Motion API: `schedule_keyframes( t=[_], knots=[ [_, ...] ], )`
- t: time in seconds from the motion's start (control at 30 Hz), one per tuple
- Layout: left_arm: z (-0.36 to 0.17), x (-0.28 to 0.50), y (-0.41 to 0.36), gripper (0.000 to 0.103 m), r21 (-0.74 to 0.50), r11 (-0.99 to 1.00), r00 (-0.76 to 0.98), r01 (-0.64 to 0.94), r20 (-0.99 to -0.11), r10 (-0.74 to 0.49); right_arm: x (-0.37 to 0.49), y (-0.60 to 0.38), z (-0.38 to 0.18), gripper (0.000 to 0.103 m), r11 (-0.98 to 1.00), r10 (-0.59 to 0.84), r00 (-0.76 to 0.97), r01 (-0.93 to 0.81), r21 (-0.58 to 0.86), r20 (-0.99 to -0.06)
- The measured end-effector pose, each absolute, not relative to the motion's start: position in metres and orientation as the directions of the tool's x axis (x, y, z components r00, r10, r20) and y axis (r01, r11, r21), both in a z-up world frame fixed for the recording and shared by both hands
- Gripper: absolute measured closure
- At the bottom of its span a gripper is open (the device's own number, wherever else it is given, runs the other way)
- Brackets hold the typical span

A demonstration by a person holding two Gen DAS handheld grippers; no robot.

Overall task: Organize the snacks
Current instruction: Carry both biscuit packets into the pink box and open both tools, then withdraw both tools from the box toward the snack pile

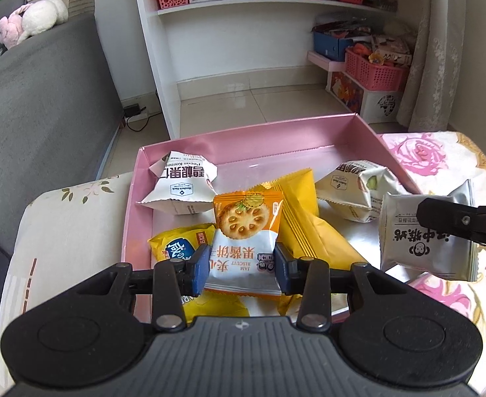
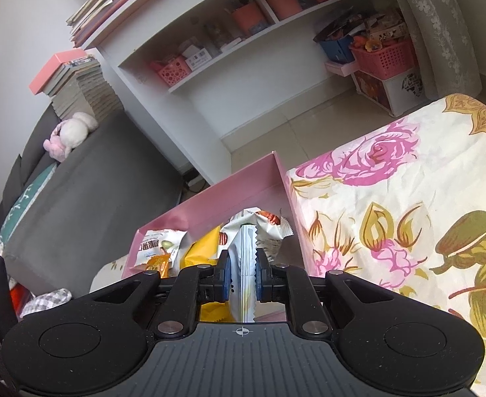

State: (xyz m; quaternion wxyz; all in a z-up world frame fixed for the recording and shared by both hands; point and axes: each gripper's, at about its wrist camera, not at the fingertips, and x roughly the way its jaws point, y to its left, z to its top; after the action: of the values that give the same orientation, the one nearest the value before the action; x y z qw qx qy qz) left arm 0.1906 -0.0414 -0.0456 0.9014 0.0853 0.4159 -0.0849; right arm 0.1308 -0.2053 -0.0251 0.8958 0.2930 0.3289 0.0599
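Sofa (image 1: 44,106) in grey fills the far left, a plush toy (image 1: 34,20) perched on its back. Next comes the pink box (image 1: 137,198) on the floral tablecloth (image 1: 441,158), snack packets loose inside: a white pecan packet (image 1: 180,185) at its left rear, yellow packets (image 1: 302,218) in the middle, another white packet (image 1: 355,192) toward the right wall. Over the box's near side the left claw (image 1: 242,264) is clamped on an orange jam biscuit packet (image 1: 246,231). Further right, the right claw (image 2: 242,274) grips a silver-white packet (image 1: 425,238) edge-on, held up over the box's right edge. White shelving (image 1: 243,10) stands behind.
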Motion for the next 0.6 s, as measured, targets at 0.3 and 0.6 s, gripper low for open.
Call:
schedule_keyframes(
  t=[0.3,0.6],
  knots=[
    [-0.049,0.194,-0.044,0.065,0.105,0.973,0.637,0.207,-0.769,-0.052,0.133,-0.202,-0.029,0.089,0.841,0.277,0.777,0.089,0.534,-0.566],
    [-0.044,0.184,-0.041,0.037,0.088,0.966,0.654,0.241,-0.750,-0.095,0.127,-0.204,-0.011,0.043,0.870,0.250,0.805,0.057,0.489,-0.538]
  ],
)
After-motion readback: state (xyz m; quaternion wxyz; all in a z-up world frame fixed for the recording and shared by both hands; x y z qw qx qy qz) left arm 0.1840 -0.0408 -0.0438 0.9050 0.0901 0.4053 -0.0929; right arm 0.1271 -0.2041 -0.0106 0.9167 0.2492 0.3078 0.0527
